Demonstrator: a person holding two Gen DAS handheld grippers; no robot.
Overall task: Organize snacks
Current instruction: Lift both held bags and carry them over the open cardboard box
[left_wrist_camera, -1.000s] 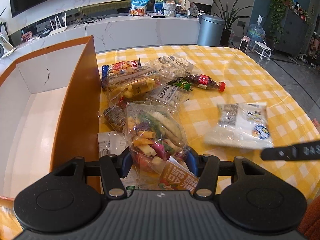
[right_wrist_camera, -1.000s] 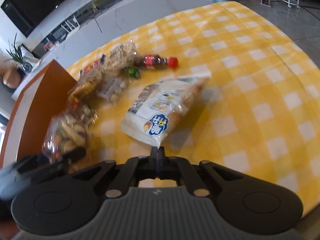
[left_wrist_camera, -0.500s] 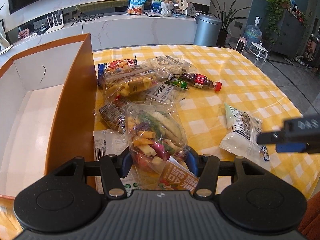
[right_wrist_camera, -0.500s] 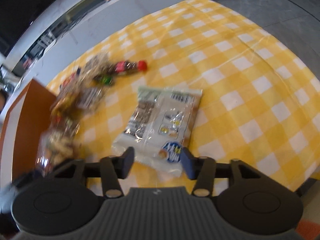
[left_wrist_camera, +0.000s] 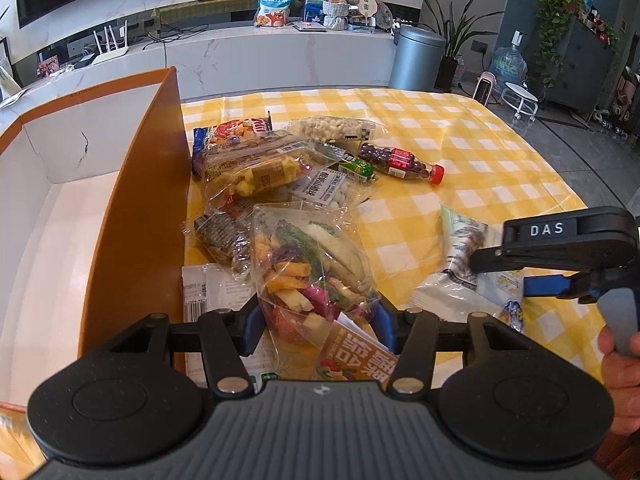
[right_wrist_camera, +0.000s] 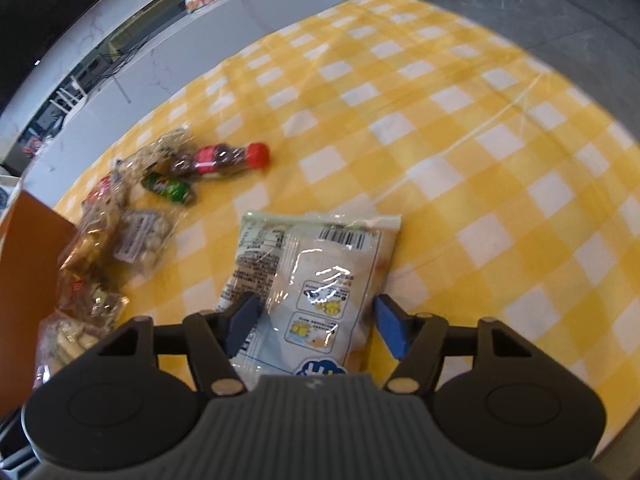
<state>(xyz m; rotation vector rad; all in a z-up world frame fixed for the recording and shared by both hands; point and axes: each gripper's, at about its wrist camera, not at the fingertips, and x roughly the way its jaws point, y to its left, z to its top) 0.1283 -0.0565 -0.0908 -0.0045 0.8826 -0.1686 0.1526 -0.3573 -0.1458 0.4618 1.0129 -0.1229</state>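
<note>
Since a second ago the right gripper [right_wrist_camera: 316, 322] has gone from shut behind the white snack bag [right_wrist_camera: 316, 280] to straddling its near end, and its jaws are opening, one blue pad on each side of the bag, neither seen pressing it. That bag lies flat on the yellow checked table [right_wrist_camera: 460, 160], barcode end pointing away, with wide bare cloth to its right and beyond it, out to the table's far edge.

Left of the bag, the other snacks crowd together: a red-capped bottle [left_wrist_camera: 400, 162] on its side, a small green packet [left_wrist_camera: 356, 168] touching it, and several clear bags heaped against the orange wall of the open box [left_wrist_camera: 132, 216]. The box's white inside is bare where visible.

The left gripper [left_wrist_camera: 318, 320] is clamped on the clear bag of mixed vegetable crisps [left_wrist_camera: 312, 264], gripping its near end between both pads; the bag rests over a flat white packet [left_wrist_camera: 208, 288] just beside the box wall.

Seen from the left wrist, the right gripper reaches in level from the right edge, fingers pointing left over the white bag, a hand [left_wrist_camera: 622, 364] wrapped round its grey trigger.
</note>
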